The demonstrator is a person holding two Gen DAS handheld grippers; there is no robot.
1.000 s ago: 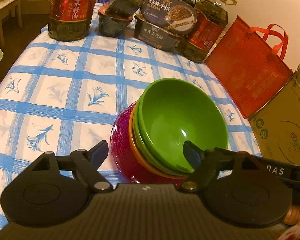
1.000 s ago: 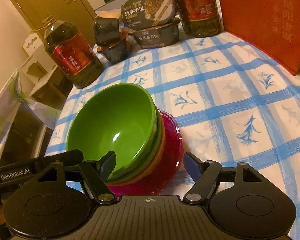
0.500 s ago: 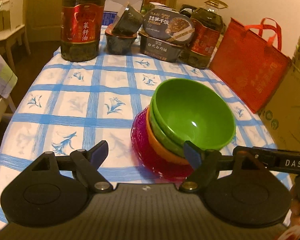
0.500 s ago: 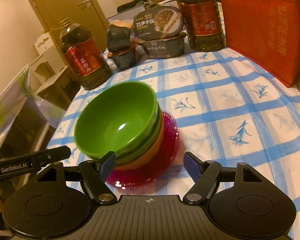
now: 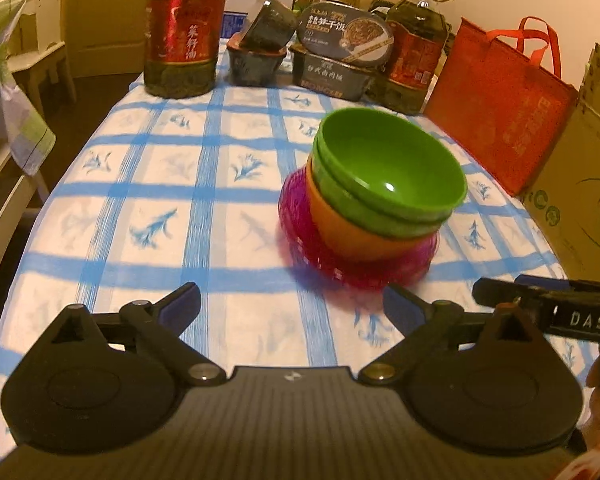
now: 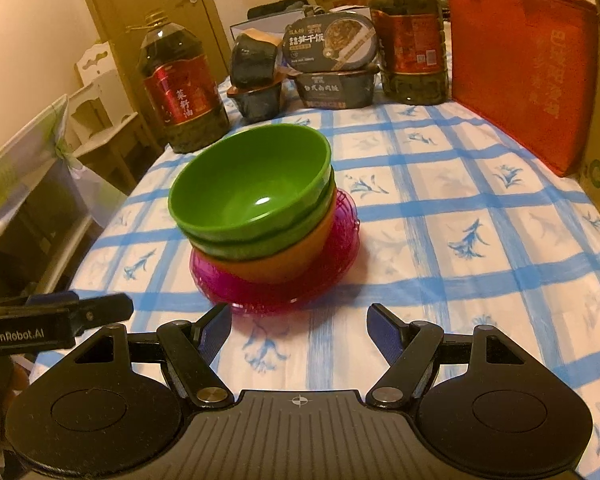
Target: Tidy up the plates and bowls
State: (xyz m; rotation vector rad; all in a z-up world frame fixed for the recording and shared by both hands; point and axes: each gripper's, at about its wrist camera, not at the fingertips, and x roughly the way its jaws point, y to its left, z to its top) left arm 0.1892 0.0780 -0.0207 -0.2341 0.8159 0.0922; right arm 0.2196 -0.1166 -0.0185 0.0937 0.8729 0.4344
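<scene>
Two hand-held grippers hover low over a bench (image 6: pixel 480 200) covered in a blue-and-white checked cloth. Along its far edge stand a red tote bag (image 6: pixel 528 60), two large oil bottles (image 6: pixel 178 88) and stacked dark food tubs (image 6: pixel 332 60). Near the middle sits the stack: a magenta plate (image 6: pixel 276 292) carrying an orange bowl (image 6: pixel 284 256), with two green bowls (image 6: pixel 252 196) nested inside it, all slightly tilted. The left hand-held gripper (image 5: pixel 292 306) has its jaws opening, with nothing between them. The right hand-held gripper (image 6: pixel 298 322) is released, jaws apart and empty, just short of the plate's near rim.
</scene>
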